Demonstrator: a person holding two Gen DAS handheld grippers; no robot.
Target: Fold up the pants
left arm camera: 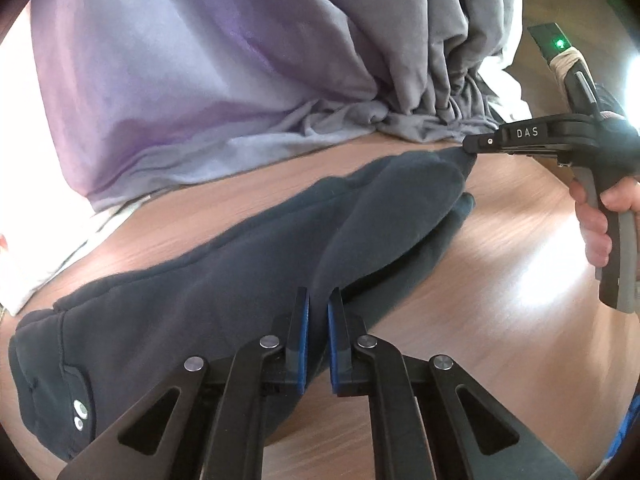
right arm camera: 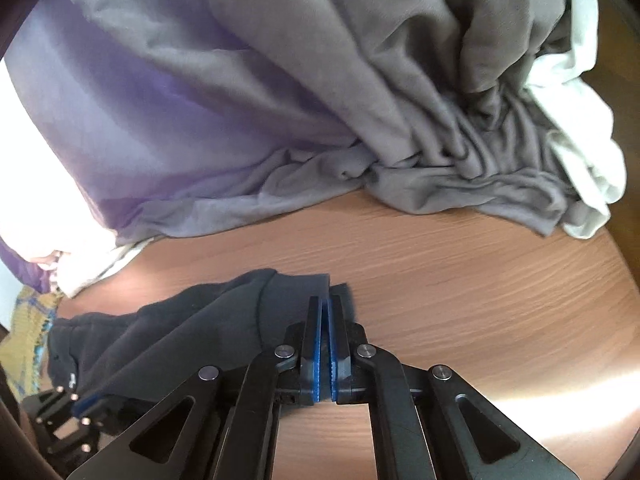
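Observation:
Dark navy pants (left arm camera: 192, 304) lie lengthwise across the wooden table (left arm camera: 500, 280), with the waistband and a snap button at the lower left. My left gripper (left arm camera: 318, 304) is shut on a raised fold of one leg, the cloth pinched between its blue pads. In the same view my right gripper (left arm camera: 474, 147) comes in from the right, held by a person's hand (left arm camera: 596, 220), and pinches the leg end. In the right wrist view the right gripper (right arm camera: 325, 304) is shut on the pants (right arm camera: 192, 320) at the hem; the left gripper (right arm camera: 80, 404) shows at the lower left.
A big heap of grey and purple sheet (left arm camera: 224, 80) fills the back of the table, with white cloth (right arm camera: 580, 152) at its right end. A yellow patterned cloth (right arm camera: 28, 320) lies at the far left. Bare wood (right arm camera: 480, 288) stretches to the right of the pants.

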